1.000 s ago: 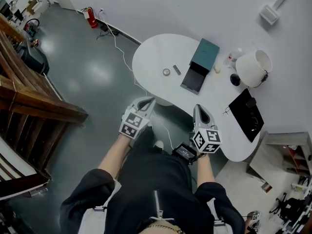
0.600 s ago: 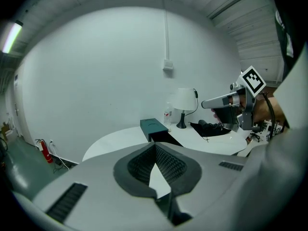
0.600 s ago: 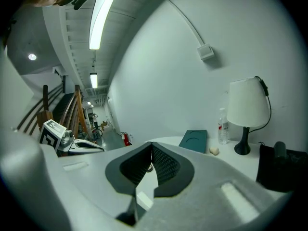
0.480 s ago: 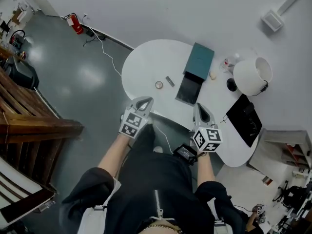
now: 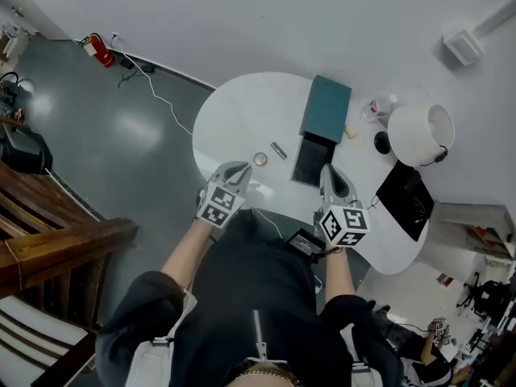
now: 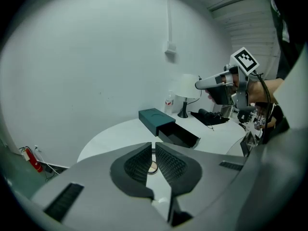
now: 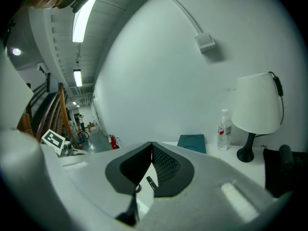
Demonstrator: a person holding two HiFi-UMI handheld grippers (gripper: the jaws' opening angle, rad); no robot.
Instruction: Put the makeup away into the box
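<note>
While compact (image 5: 260,159) and makeup stick (image 5: 279,150) lie unstowed on the desk (image 5: 230,111) mid-frame, the box (image 5: 326,108) is seen open; left gripper (image 5: 239,168) and right gripper (image 5: 329,171) jaws: together, empty.

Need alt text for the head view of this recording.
From above, a person holds the left gripper and right gripper, both shut and empty, at the near edge of a white table. On it lie a round compact, a dark stick and a teal box with its black drawer open.
</note>
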